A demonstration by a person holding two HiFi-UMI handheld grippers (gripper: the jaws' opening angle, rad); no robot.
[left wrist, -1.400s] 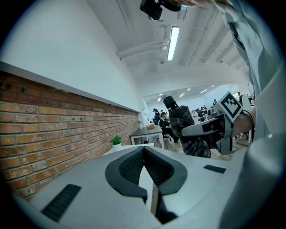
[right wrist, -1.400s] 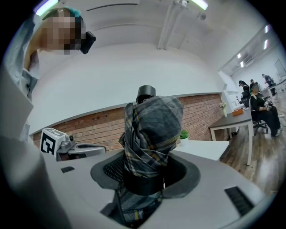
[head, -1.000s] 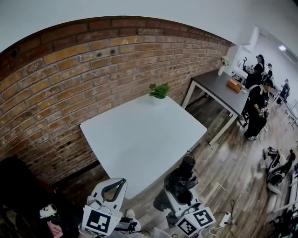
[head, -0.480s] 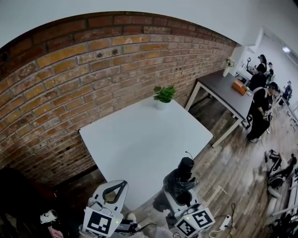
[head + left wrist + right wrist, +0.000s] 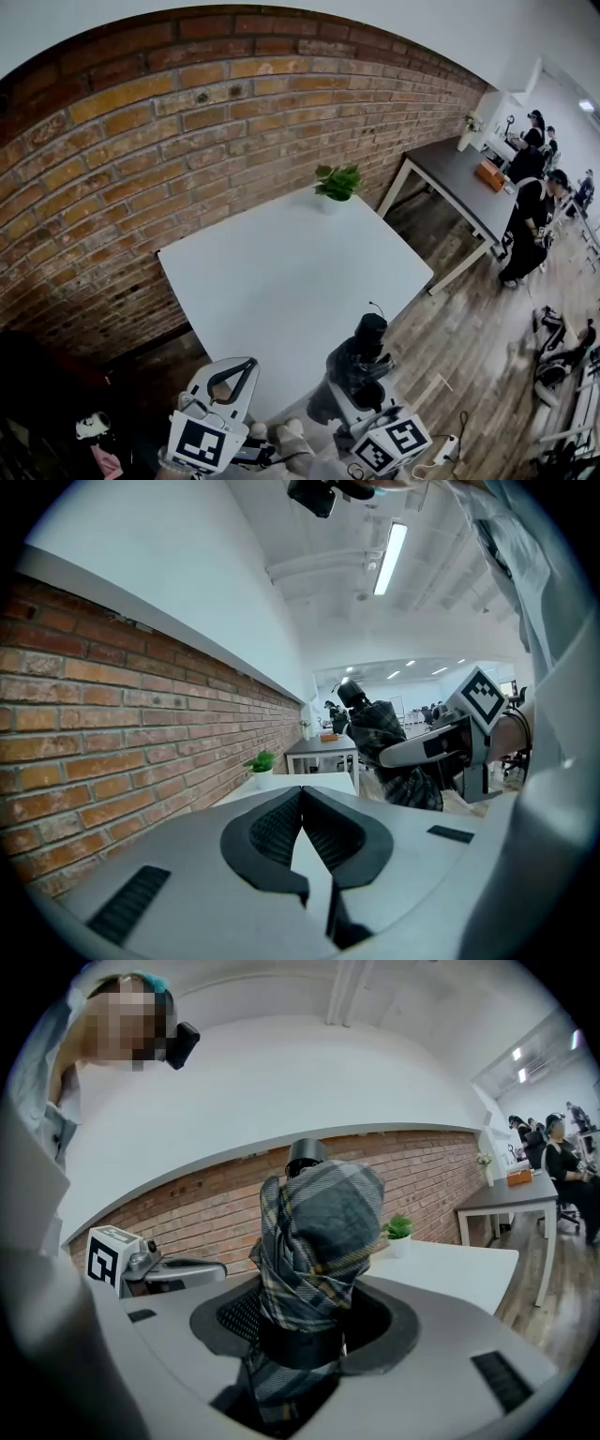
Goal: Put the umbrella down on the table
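A folded dark plaid umbrella [image 5: 314, 1251] with a black tip stands upright between the jaws of my right gripper [image 5: 305, 1321], which is shut on it. In the head view the umbrella [image 5: 361, 361] is held just off the near right edge of the white table [image 5: 281, 281], above the wooden floor. My left gripper [image 5: 223, 392] is at the table's near edge, left of the umbrella. Its jaws meet at the tips with nothing between them [image 5: 302, 810]. The left gripper view shows the umbrella [image 5: 389, 752] to the right.
A small potted plant [image 5: 336, 183] stands at the table's far corner by the brick wall [image 5: 141, 141]. A dark table [image 5: 459, 183] lies beyond to the right, with people [image 5: 534, 225] near it. Gear lies on the wooden floor at right.
The view has shifted slightly; the umbrella and both grippers keep nearly the same place at the table's near edge.
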